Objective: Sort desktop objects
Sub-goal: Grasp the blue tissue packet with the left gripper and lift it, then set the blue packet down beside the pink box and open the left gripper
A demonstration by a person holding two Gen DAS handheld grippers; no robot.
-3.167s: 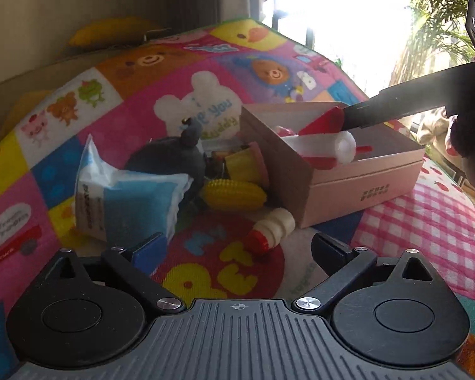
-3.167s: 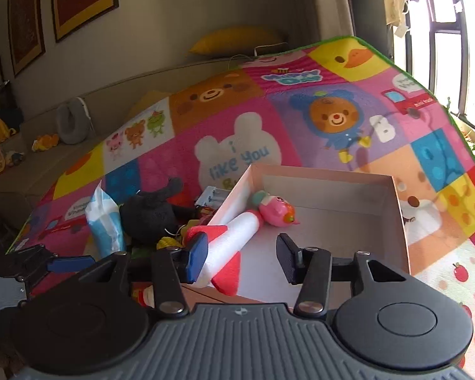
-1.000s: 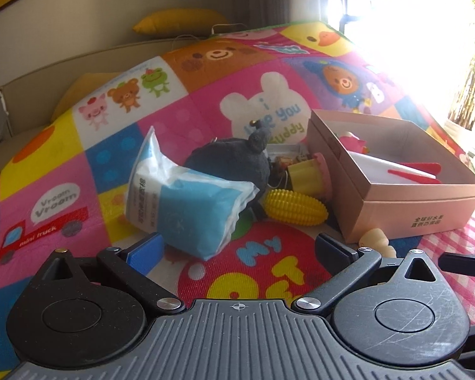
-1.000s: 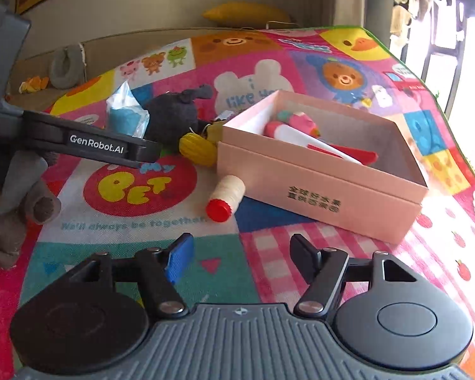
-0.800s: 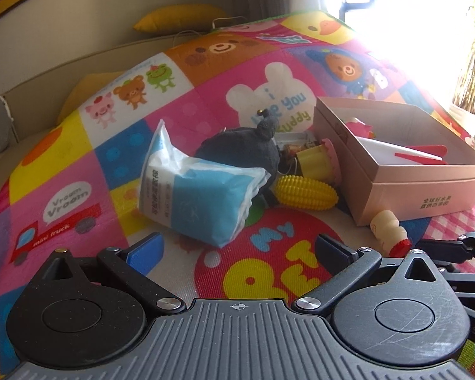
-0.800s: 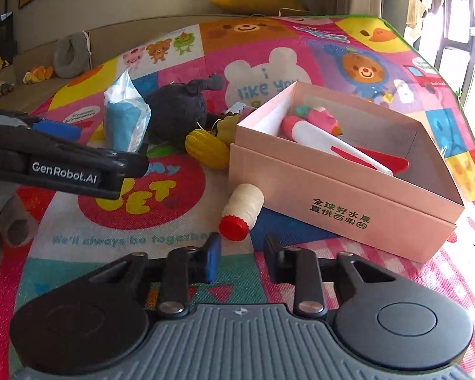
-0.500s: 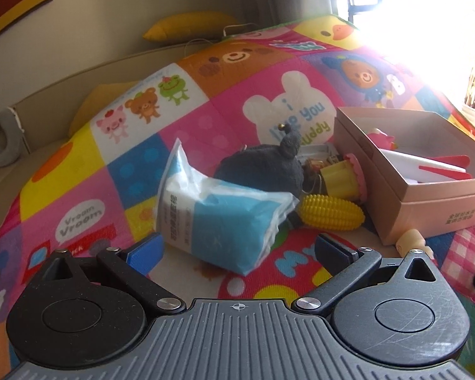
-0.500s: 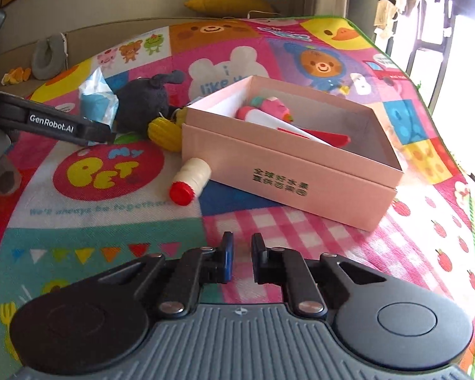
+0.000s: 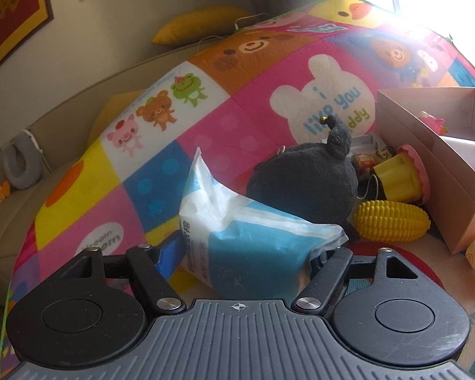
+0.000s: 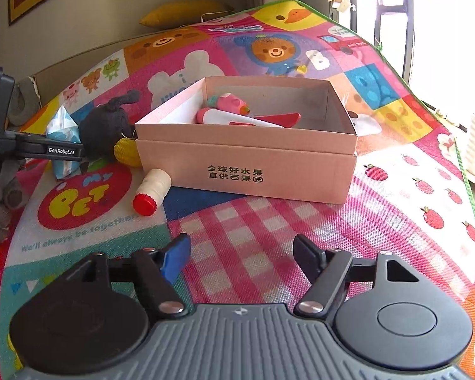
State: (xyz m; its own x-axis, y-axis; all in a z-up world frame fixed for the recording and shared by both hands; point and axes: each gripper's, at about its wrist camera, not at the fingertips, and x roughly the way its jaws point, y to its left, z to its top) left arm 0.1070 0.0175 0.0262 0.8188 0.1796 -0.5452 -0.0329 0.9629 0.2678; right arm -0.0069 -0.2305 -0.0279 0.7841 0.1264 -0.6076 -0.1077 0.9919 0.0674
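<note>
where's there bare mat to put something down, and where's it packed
Bare mat: the pink checked patch between the right gripper and the pink cardboard box, and the strawberry-print strip right of the box. Crowded: left of the box, where the small red-capped bottle, yellow toy corn, dark plush toy and blue-and-white plastic packet cluster.

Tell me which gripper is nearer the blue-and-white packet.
Left. The left gripper has the blue-and-white packet between its closing fingers; the right gripper hovers empty, opening, over the checked mat, well away.
</note>
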